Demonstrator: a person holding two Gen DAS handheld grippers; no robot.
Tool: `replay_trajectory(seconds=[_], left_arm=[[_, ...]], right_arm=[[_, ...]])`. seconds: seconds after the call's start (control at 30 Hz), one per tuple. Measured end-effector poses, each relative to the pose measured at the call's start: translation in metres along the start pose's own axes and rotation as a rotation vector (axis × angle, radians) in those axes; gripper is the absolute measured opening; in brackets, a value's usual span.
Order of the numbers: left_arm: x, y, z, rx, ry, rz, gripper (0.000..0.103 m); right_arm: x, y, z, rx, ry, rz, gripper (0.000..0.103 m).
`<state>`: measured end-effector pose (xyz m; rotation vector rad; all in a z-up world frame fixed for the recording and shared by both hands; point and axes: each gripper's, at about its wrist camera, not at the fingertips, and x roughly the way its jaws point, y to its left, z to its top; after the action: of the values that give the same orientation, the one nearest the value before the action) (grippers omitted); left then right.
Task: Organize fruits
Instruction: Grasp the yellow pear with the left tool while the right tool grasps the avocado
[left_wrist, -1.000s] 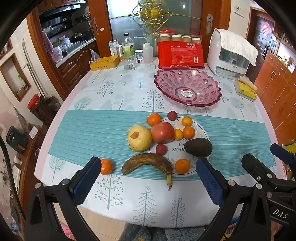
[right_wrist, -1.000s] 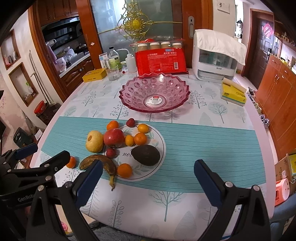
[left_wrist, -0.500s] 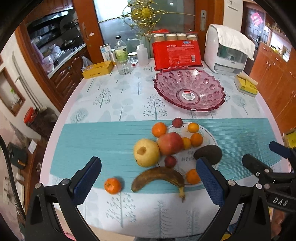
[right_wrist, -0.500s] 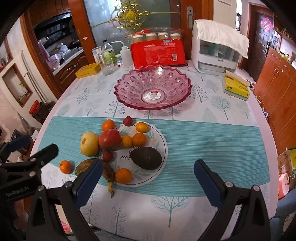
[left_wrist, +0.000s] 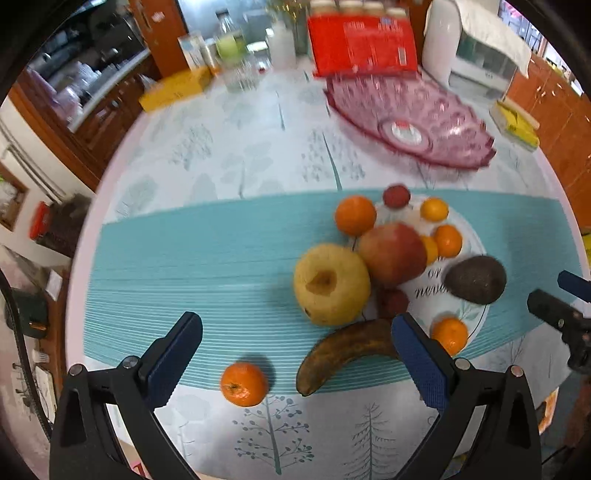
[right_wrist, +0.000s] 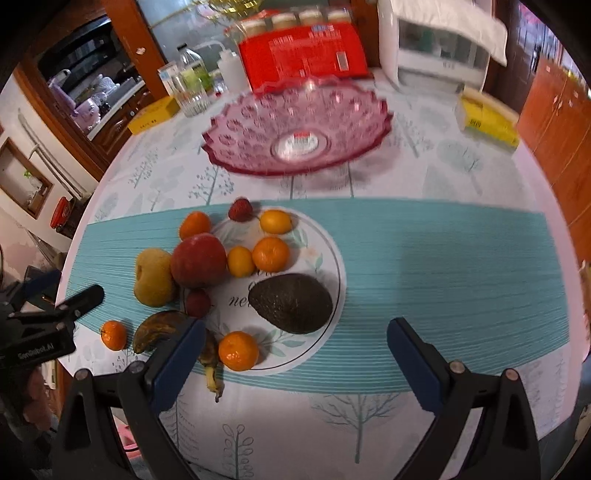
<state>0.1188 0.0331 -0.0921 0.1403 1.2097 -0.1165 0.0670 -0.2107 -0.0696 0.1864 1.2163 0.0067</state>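
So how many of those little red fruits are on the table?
2. One little red fruit sits on the round mat, far edge, nearest the pink bowl; the other lies tucked between the red apple and the banana. A larger fruit could hide more.

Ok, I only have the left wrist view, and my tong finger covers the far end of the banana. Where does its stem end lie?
Observer: The banana has its stem poking past the teal mat onto the white cloth, close beside the orange at the plate's near edge.
Operator: And are the right tongs carrying anything?
Observer: No. The right tongs are open and hold nothing, and the avocado lies just ahead of their gap.
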Motion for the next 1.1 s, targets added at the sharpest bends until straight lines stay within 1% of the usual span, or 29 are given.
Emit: replay_trajectory(seconds=[0.1,0.23,0.33,0.47,0.53,0.63,0.7,0.8,0.83,0.93,0.97,1.0,1.07,1.1], left_arm=[[0.019,0.001,-0.001,-0.003,0.031,-0.031,0.102],[0.042,0.007,0.003,-0.045,0.077,-0.088,0.102],[0.058,0.012,0.009,-0.081,0.107,-0.121,0.102],[0.072,0.014,0.015,-0.095,0.122,-0.155,0.102],[0.078,0.013,0.017,-0.093,0.128,-0.167,0.102],[0.085,0.011,0.020,-0.083,0.142,-0.171,0.102],[0.091,0.009,0.022,-0.077,0.152,-0.181,0.100],[0.099,0.006,0.023,-0.066,0.174,-0.193,0.099],[0.103,0.005,0.024,-0.062,0.183,-0.196,0.099],[0.112,0.002,0.024,-0.058,0.211,-0.201,0.098],[0.114,0.001,0.024,-0.057,0.218,-0.202,0.096],[0.116,0.001,0.024,-0.056,0.226,-0.206,0.092],[0.121,-0.002,0.024,-0.056,0.242,-0.215,0.088],[0.121,-0.004,0.026,-0.049,0.234,-0.216,0.084]], right_arm=[[0.018,-0.007,0.001,0.040,0.035,0.010,0.099],[0.040,-0.012,0.003,0.074,0.080,0.031,0.099],[0.053,-0.012,0.006,0.082,0.096,0.048,0.099],[0.069,-0.014,0.009,0.093,0.121,0.069,0.098],[0.076,-0.016,0.010,0.104,0.139,0.086,0.092],[0.087,-0.018,0.009,0.123,0.162,0.118,0.086],[0.095,-0.020,0.009,0.136,0.178,0.130,0.081],[0.104,-0.021,0.009,0.147,0.197,0.169,0.079],[0.104,-0.020,0.010,0.144,0.190,0.171,0.077],[0.106,-0.017,0.011,0.117,0.177,0.171,0.075],[0.106,-0.015,0.012,0.107,0.173,0.167,0.075],[0.107,-0.014,0.013,0.099,0.171,0.162,0.074],[0.106,-0.014,0.015,0.089,0.167,0.160,0.074],[0.106,-0.014,0.015,0.087,0.166,0.160,0.073]])
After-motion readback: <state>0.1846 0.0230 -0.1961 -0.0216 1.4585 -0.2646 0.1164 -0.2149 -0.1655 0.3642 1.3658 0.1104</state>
